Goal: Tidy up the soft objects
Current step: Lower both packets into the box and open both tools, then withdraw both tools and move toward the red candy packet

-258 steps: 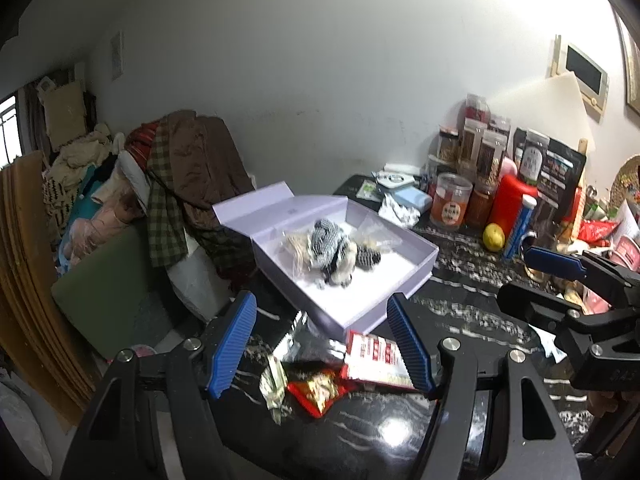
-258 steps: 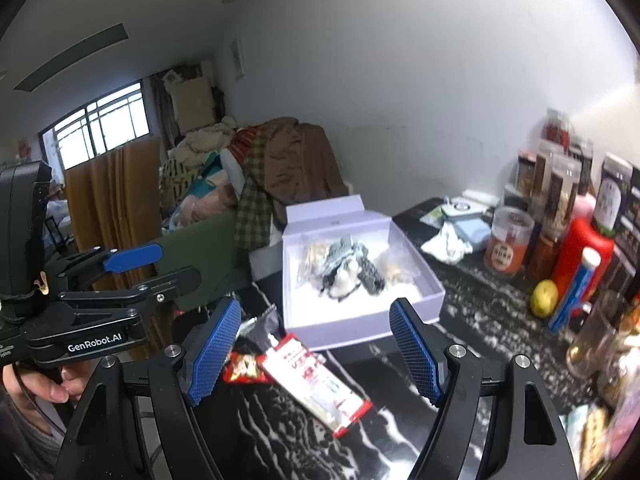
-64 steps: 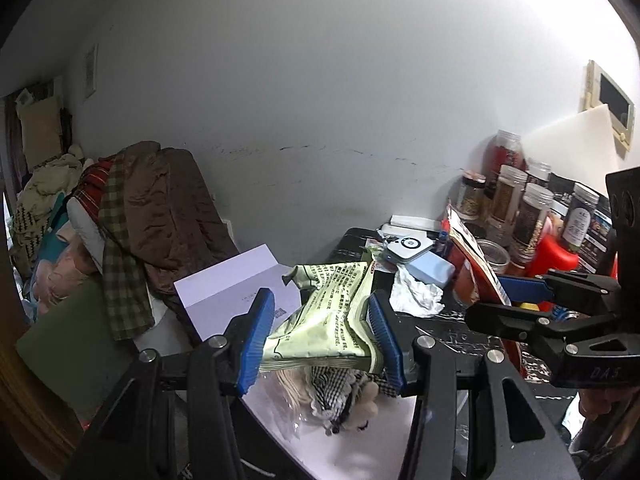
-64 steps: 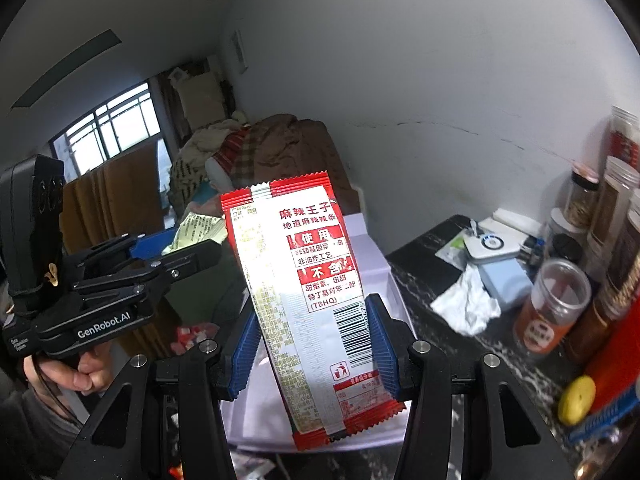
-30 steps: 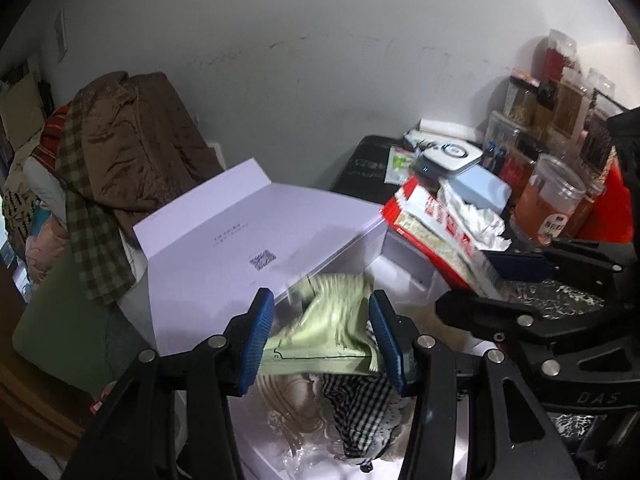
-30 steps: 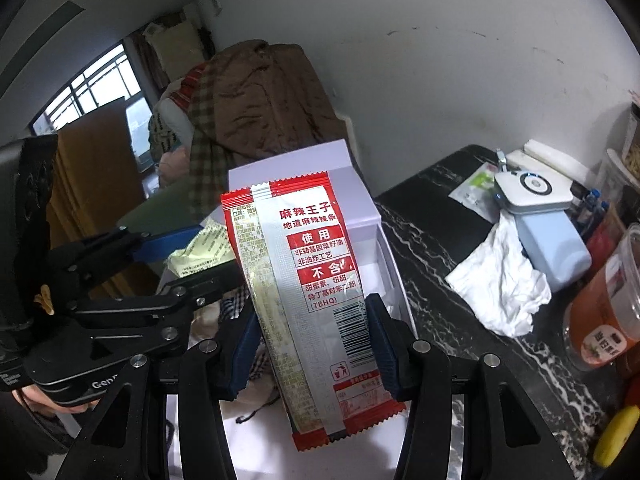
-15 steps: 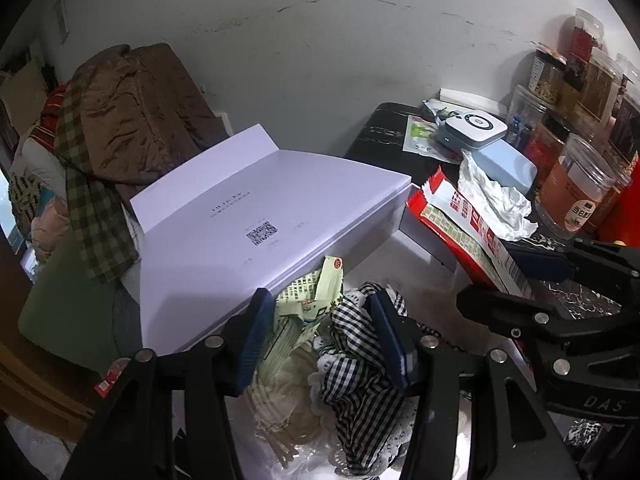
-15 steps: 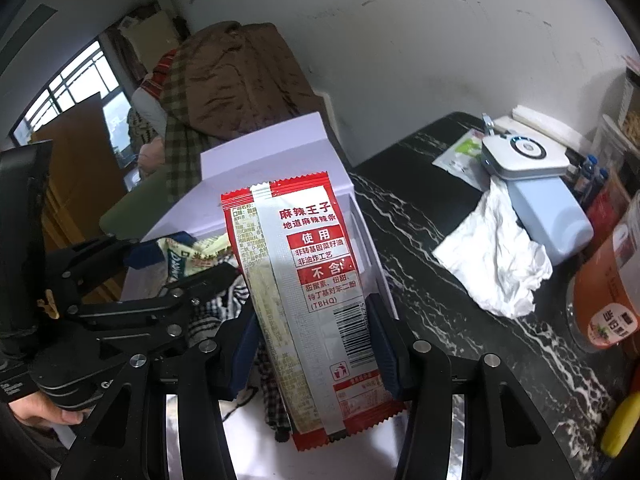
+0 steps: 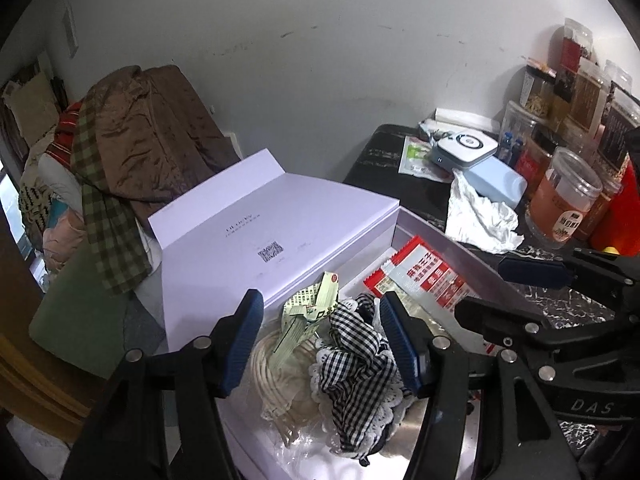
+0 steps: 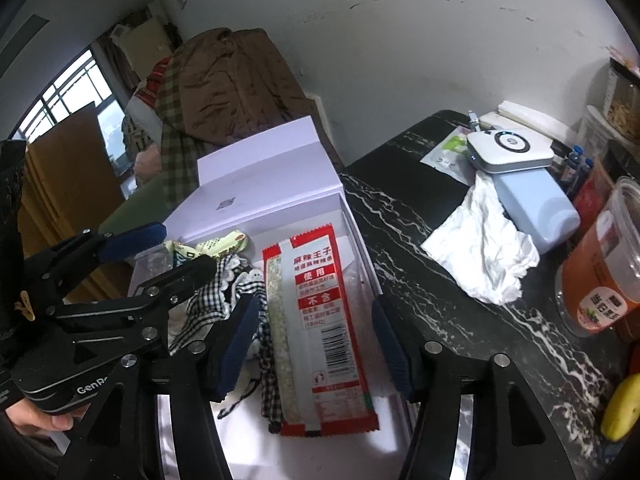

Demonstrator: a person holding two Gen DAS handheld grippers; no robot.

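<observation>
An open lavender box (image 9: 472,256) (image 10: 362,248) sits on the black marble table, its lid (image 9: 256,232) folded back. Inside lie a black-and-white checked cloth (image 9: 356,356) (image 10: 208,304), a cream bundle (image 9: 276,376), a green snack packet (image 9: 308,316) (image 10: 216,246) and a red snack packet (image 10: 320,320) (image 9: 424,276). My left gripper (image 9: 322,340) is open above the green packet and cloth, holding nothing. My right gripper (image 10: 312,344) is open over the red packet, which lies loose in the box.
A crumpled white tissue (image 10: 484,248), a pale blue case (image 10: 536,208) with a white device (image 10: 508,148) on it, an orange-filled jar (image 10: 604,280) and a yellow lemon (image 10: 622,408) crowd the table's right. Clothes (image 9: 132,168) are piled on the left beyond the box.
Both grippers have opened. The green packet has dropped from the left one and the red packet from the right one; both now lie in the box.
</observation>
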